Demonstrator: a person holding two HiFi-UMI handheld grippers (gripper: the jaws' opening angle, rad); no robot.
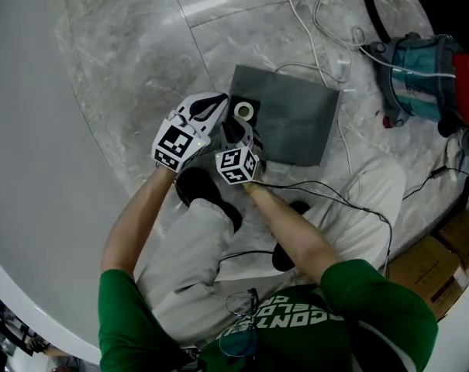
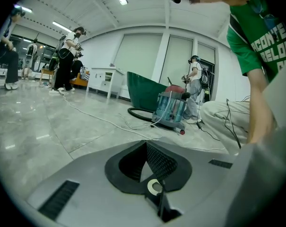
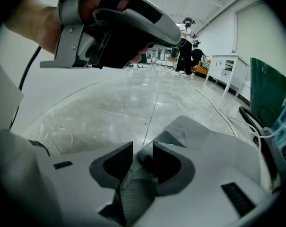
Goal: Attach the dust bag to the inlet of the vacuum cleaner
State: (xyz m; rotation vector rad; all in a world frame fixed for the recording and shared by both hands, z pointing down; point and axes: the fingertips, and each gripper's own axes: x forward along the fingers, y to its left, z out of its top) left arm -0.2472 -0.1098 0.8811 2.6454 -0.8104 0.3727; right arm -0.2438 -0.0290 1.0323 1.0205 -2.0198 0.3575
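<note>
The grey dust bag lies flat on the marble floor, its black collar with a white ring at the bag's left edge. My left gripper reaches that collar from the left. In the left gripper view its jaws meet at the tips with the collar's thin edge and white ring caught low between them. My right gripper is just below the collar. It stands open, with a fold of grey bag fabric lying loose between the pads. The vacuum cleaner stands at the upper right, well apart.
A white round table fills the left side. Cables trail over the floor toward the vacuum, and its black hose curls behind it. Cardboard boxes sit at the lower right. A green bin stands behind the vacuum. People stand far off.
</note>
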